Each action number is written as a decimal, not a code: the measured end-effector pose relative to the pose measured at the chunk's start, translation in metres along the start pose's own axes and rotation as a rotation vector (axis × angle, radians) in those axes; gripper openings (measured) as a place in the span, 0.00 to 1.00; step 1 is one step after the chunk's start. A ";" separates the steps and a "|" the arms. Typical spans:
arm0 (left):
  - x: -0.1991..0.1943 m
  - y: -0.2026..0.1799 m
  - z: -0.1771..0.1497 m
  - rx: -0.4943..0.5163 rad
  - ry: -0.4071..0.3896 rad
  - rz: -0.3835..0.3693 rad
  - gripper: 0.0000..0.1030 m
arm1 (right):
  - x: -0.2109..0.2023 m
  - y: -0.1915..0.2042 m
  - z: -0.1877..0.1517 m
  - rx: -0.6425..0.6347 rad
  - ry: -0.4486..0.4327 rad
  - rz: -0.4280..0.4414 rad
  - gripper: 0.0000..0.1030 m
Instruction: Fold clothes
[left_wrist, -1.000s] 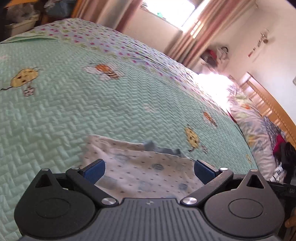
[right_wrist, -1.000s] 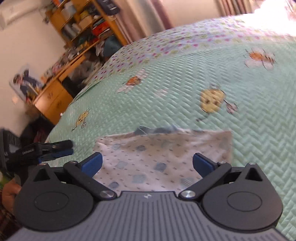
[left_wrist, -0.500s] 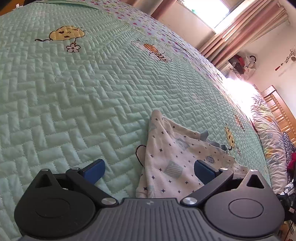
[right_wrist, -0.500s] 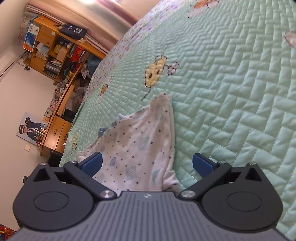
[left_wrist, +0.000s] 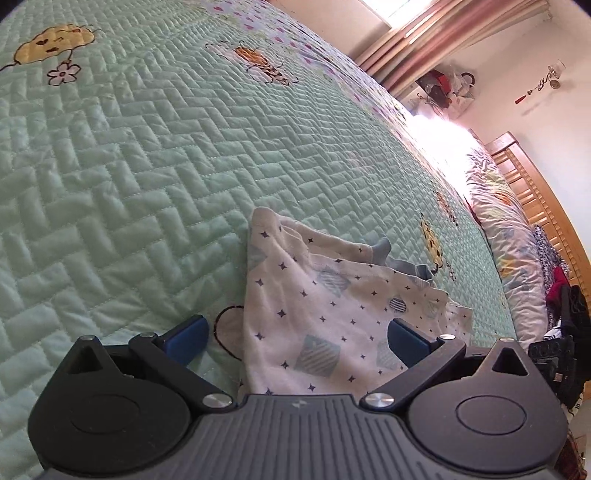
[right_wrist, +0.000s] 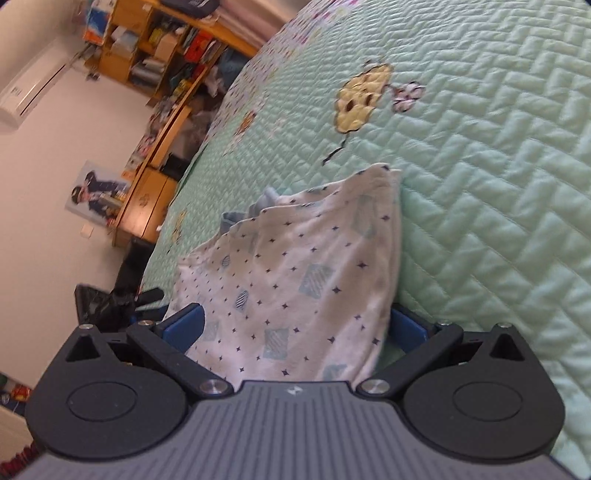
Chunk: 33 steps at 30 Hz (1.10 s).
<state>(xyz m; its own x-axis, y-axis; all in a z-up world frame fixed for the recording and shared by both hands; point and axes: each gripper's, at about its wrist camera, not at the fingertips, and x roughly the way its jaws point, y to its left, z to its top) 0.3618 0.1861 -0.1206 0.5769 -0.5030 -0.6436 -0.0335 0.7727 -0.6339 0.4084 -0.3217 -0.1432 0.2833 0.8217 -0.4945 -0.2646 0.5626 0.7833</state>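
A small white garment (left_wrist: 314, 306) with dark stars and pale blue squares lies on the green quilted bedspread (left_wrist: 129, 166), a grey-blue trim showing at its far edge. My left gripper (left_wrist: 295, 336) is open, its blue pads (left_wrist: 184, 336) wide apart on either side of the garment's near end. In the right wrist view the same garment (right_wrist: 295, 277) runs away from me on the bedspread (right_wrist: 498, 184). My right gripper (right_wrist: 295, 326) is open too, with the cloth lying between its spread pads (right_wrist: 408, 328). The cloth's nearest edge is hidden under each gripper body.
Patterned pillows (left_wrist: 509, 258) and a wooden headboard (left_wrist: 535, 192) lie at the right end of the bed. Curtains (left_wrist: 424, 40) hang at the far wall. Wooden shelves (right_wrist: 166, 48) and a desk (right_wrist: 147, 199) stand beyond the bed's other end. Dark objects (right_wrist: 110, 299) sit beside the bed.
The garment was seen flat and wide a second ago. Both grippers have swung round to opposite ends of it and come closer, so each now looks along it. Both stay open.
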 end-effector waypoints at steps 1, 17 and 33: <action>0.003 0.001 0.002 -0.011 0.010 -0.025 0.99 | 0.003 0.001 0.002 -0.012 0.013 0.015 1.00; 0.046 -0.020 -0.003 0.059 0.109 -0.249 0.97 | 0.017 -0.004 0.008 0.005 0.020 0.240 1.00; 0.012 -0.056 -0.015 0.123 -0.032 -0.144 0.16 | 0.004 0.035 -0.025 0.007 -0.150 0.153 0.14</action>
<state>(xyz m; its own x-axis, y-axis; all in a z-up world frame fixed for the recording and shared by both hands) 0.3579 0.1310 -0.0995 0.5946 -0.6008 -0.5343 0.1503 0.7359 -0.6602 0.3774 -0.2962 -0.1267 0.3747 0.8744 -0.3082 -0.3092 0.4312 0.8476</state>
